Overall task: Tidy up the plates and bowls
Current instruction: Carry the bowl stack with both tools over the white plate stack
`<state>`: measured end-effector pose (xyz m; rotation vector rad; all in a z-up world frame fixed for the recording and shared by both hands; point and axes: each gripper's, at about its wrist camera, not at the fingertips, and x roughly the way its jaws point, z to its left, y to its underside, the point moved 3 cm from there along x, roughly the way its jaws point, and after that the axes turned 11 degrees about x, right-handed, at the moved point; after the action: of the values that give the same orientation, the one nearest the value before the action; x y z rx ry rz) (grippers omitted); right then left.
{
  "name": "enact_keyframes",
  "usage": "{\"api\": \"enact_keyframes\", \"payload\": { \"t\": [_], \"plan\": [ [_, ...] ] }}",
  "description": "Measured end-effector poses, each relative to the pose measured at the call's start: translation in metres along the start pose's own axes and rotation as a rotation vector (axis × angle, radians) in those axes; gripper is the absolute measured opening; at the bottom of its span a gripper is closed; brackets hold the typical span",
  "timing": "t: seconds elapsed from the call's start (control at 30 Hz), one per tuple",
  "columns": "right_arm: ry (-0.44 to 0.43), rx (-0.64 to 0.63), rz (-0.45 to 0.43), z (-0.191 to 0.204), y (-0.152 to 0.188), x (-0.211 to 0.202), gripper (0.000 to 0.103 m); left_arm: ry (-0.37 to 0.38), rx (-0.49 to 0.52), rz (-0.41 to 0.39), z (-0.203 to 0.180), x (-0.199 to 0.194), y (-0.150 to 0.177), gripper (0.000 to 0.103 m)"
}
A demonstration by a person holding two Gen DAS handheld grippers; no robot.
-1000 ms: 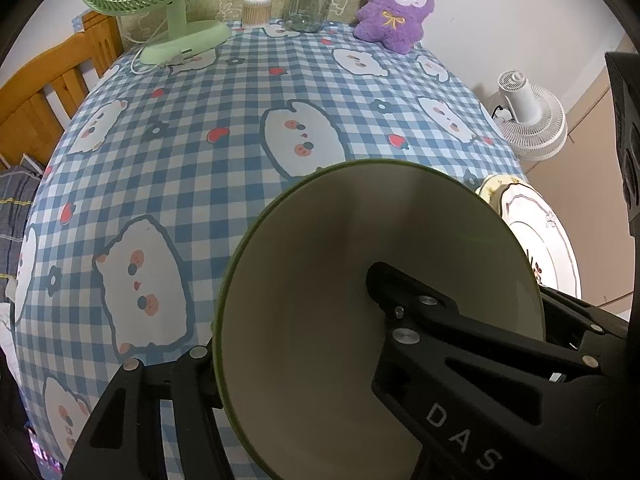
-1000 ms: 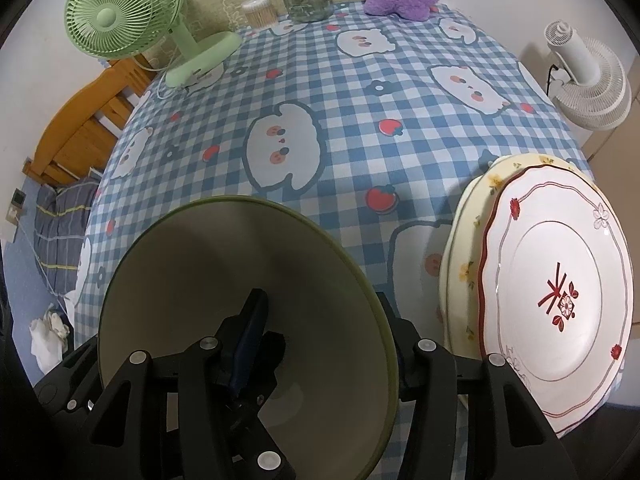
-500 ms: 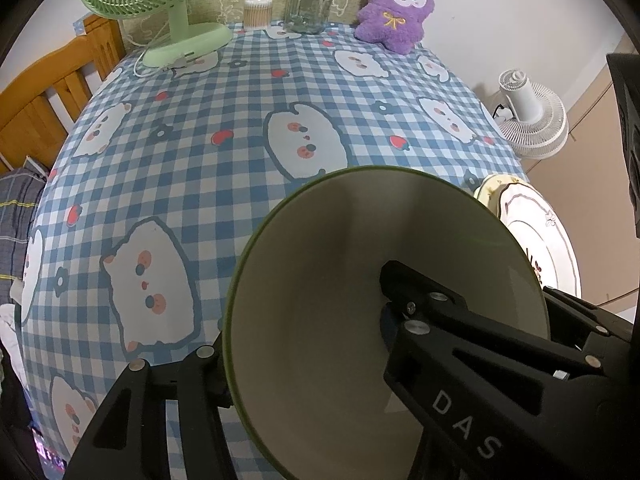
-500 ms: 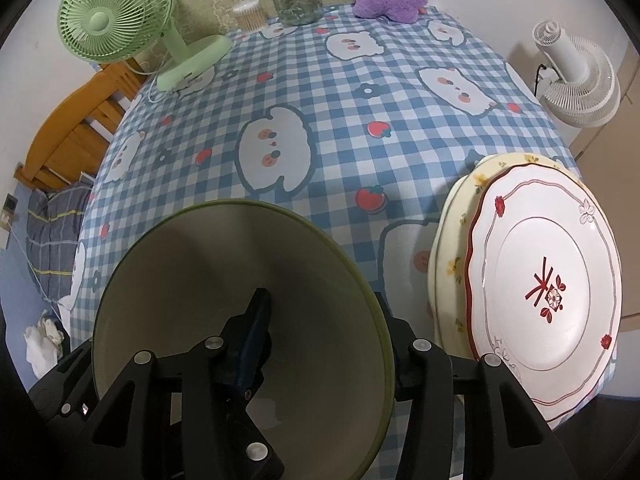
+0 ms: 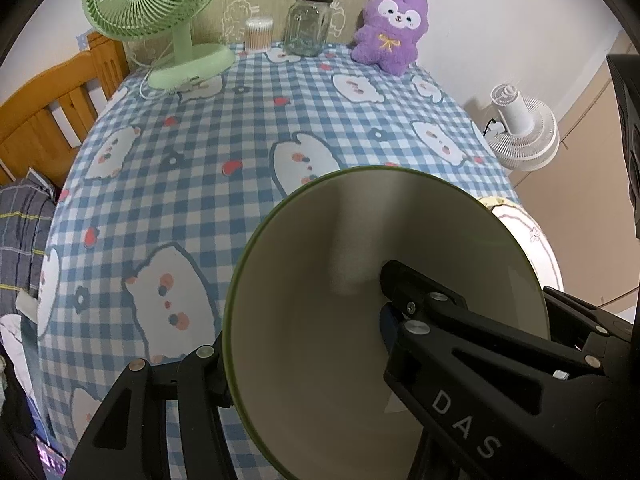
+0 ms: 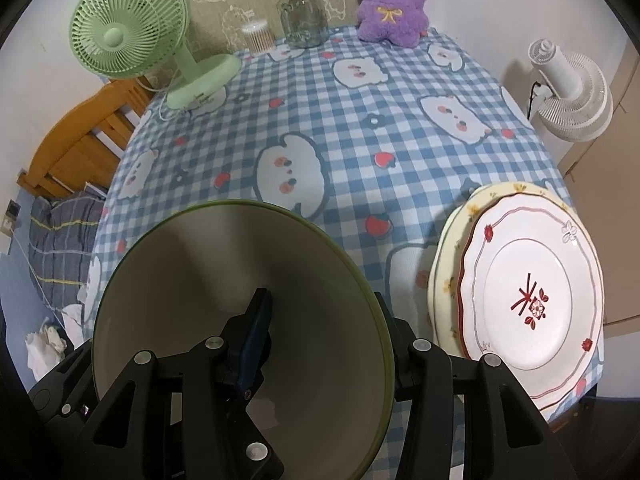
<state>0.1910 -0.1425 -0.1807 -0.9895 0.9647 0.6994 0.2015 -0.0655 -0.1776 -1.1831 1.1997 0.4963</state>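
The left gripper (image 5: 306, 320) is pinched shut on a cream ceramic bowl with an olive-green rim (image 5: 320, 240): its left finger presses the outside of the wall and its right finger lies inside the bowl. In the right wrist view the right gripper (image 6: 324, 312) is likewise clamped on a cream, green-rimmed bowl (image 6: 200, 260), with its left finger inside and its right finger outside the rim. I cannot tell whether the two views show one bowl held from opposite sides or two separate bowls. In both views the bowl is tilted with its opening towards the camera, over the near part of a table covered by a blue-and-white checked cloth printed with white bears (image 5: 200, 140). Whether it touches the cloth is hidden. Just to the right of the bowl, at the table's right edge, a white scalloped plate with a red rim and a red flower motif (image 6: 532, 300) rests on a cream plate with small yellow flowers (image 6: 448, 248). Along the far edge stand a pale green desk fan (image 5: 148, 0), a small clear tub of cotton swabs (image 5: 258, 34), a glass jar with a dark lid (image 5: 308, 24) and a purple plush rabbit (image 5: 390, 28). A white floor fan (image 5: 524, 132) stands beyond the right side of the table, and a wooden bed frame (image 5: 48, 120) lies to the left.
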Motion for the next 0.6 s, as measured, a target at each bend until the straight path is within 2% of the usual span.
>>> {"api": "enact_keyframes", "payload": {
  "t": [0.4,0.6],
  "plan": [
    [-0.021,0.004,-0.06,0.001,-0.014,-0.033,0.051,-0.02,0.028,-0.054,-0.01,-0.028,-0.017,0.06],
    [-0.045,-0.021,-0.07,-0.015,-0.024,-0.041,0.051,-0.045,0.012,-0.073,-0.027,-0.03,-0.026,0.06]
  ]
}}
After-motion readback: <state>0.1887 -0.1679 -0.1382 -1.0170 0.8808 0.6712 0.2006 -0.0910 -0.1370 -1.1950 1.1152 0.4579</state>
